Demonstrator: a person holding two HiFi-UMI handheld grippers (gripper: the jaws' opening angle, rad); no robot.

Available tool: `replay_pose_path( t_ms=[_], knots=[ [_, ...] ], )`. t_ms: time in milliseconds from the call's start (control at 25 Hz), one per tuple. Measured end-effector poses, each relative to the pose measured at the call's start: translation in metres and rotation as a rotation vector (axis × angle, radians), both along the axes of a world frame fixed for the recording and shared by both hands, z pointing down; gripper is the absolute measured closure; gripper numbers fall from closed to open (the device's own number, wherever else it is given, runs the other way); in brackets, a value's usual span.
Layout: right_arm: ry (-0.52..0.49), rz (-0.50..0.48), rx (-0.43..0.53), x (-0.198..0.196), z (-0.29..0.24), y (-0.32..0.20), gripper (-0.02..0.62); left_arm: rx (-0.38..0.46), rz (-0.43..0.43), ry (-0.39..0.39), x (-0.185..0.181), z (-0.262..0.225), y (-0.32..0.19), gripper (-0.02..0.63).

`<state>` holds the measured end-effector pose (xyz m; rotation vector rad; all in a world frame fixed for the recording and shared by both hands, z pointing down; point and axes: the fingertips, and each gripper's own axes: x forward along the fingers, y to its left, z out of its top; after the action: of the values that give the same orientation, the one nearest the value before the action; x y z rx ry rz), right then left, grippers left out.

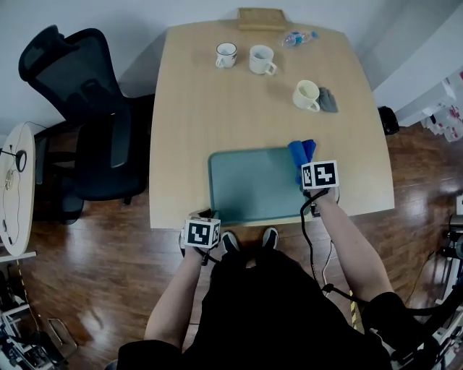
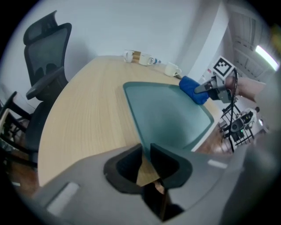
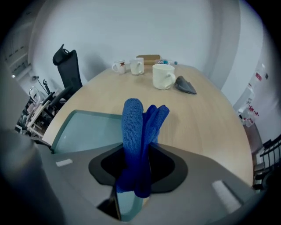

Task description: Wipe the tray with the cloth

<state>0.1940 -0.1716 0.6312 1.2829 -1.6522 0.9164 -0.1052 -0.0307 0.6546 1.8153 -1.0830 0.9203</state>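
A teal tray point(image 1: 249, 186) lies at the near edge of the wooden table point(image 1: 217, 108). My left gripper point(image 1: 205, 220) is at the tray's near left corner. In the left gripper view its jaws point(image 2: 146, 147) stand narrow, pinching the tray's corner rim point(image 2: 139, 140). A blue cloth point(image 1: 300, 151) hangs folded at the tray's far right corner, with my right gripper point(image 1: 309, 170) shut on it. In the right gripper view the cloth point(image 3: 138, 127) sticks up out of the gripper point(image 3: 141, 151), over the tray's right edge point(image 3: 88, 129). The left gripper view shows the cloth point(image 2: 192, 88) across the tray point(image 2: 167, 114).
Three mugs point(image 1: 226, 55) point(image 1: 262, 60) point(image 1: 307, 95) stand on the far half of the table, with a grey rag point(image 1: 328, 100) beside the nearest one. A wooden box point(image 1: 262, 19) and a plastic bottle point(image 1: 298, 37) sit at the far edge. An office chair point(image 1: 87, 123) stands to the left.
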Motion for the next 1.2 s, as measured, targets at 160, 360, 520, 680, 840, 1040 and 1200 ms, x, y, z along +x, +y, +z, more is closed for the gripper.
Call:
replay_pose_path(
  t_ms=[160,360,520,680,840,1040,1200],
  knots=[
    [-0.057,-0.03,-0.038,-0.051,0.002,-0.007,0.451,0.012,-0.01,0.007,-0.006,-0.009,-0.003,0.543],
    [-0.148,-0.186,-0.083,-0.155,0.003,-0.002,0.451,0.012,0.014,0.021,-0.004,-0.01,-0.003,0.54],
    [-0.255,-0.302,-0.121,-0.248,0.001,0.013,0.451,0.019,0.037,0.018,-0.007,-0.006,-0.005,0.538],
    [-0.351,-0.325,-0.156,-0.303,0.004,0.026,0.451,0.001,0.037,0.04,-0.011,-0.008,-0.005,0.537],
    [-0.329,-0.267,-0.136,-0.265,0.008,0.022,0.451,-0.003,0.029,0.05,-0.011,-0.008,-0.002,0.537],
    [-0.25,-0.09,-0.097,-0.143,0.011,0.015,0.449,-0.002,0.019,0.057,-0.013,-0.005,-0.001,0.537],
    [-0.2,0.033,-0.078,-0.053,0.011,0.022,0.449,0.003,-0.002,0.064,-0.008,-0.003,0.0,0.54]
  ],
)
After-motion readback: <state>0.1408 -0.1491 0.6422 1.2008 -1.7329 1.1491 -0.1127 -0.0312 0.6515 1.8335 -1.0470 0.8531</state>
